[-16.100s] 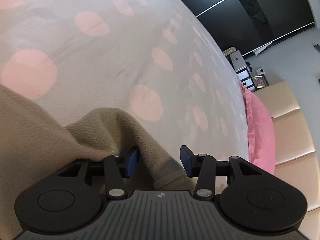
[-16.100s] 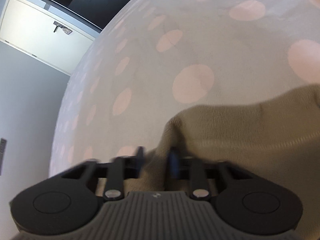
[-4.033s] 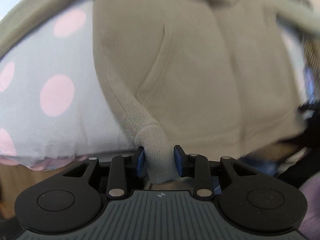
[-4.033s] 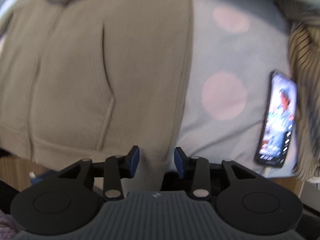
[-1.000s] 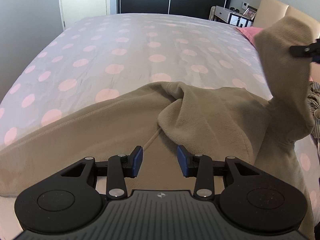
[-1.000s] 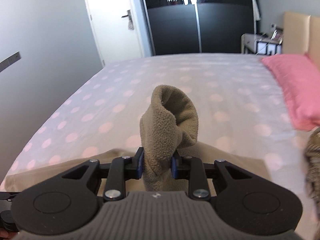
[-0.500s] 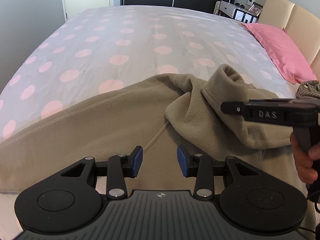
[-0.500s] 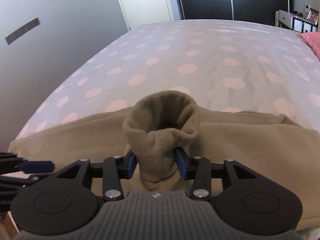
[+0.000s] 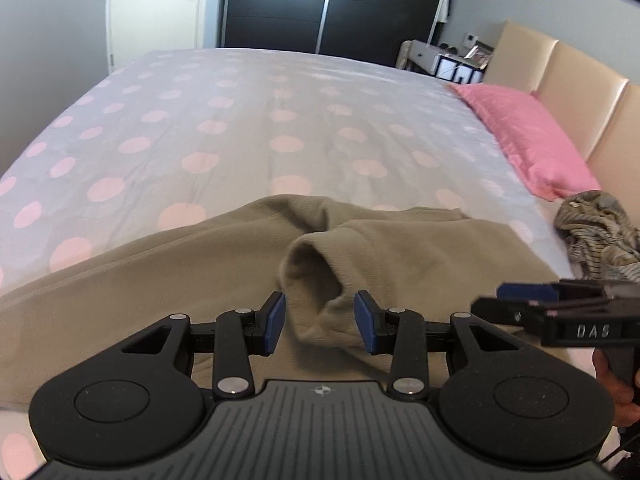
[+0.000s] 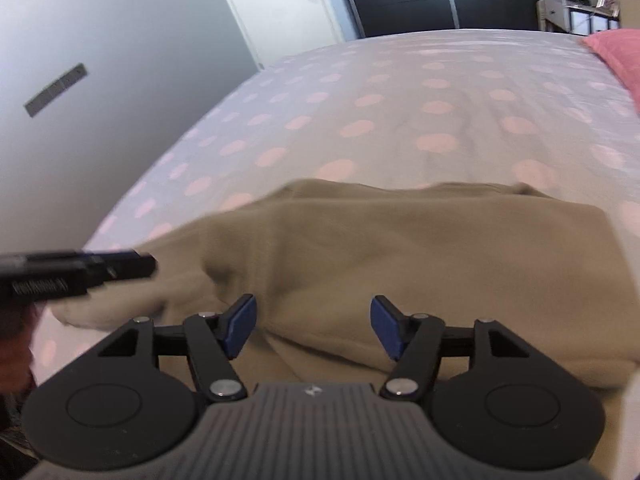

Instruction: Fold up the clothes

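Tan fleece (image 10: pixel 420 264) is spread on the polka-dot bed (image 9: pixel 280 120), right tool (image 10: pixel 314 326) opening and gripping nothing, left tool (image 9: pixel 320 322) half-open around the loose cuff (image 9: pixel 316 272), which could easily unroll and wreck the fold.

The beige fleece garment (image 9: pixel 400 248) is matt with a soft, napped pile. The bedspread (image 9: pixel 248 128) is smooth, matt woven cloth printed with pink dots. The pink pillow (image 9: pixel 528 136) shows a slight sheen, possibly satin. The headboard (image 9: pixel 576 80) is glossy padded upholstery. The left gripper (image 9: pixel 320 322) has matt black plastic links, blue pads and bright metal pins.
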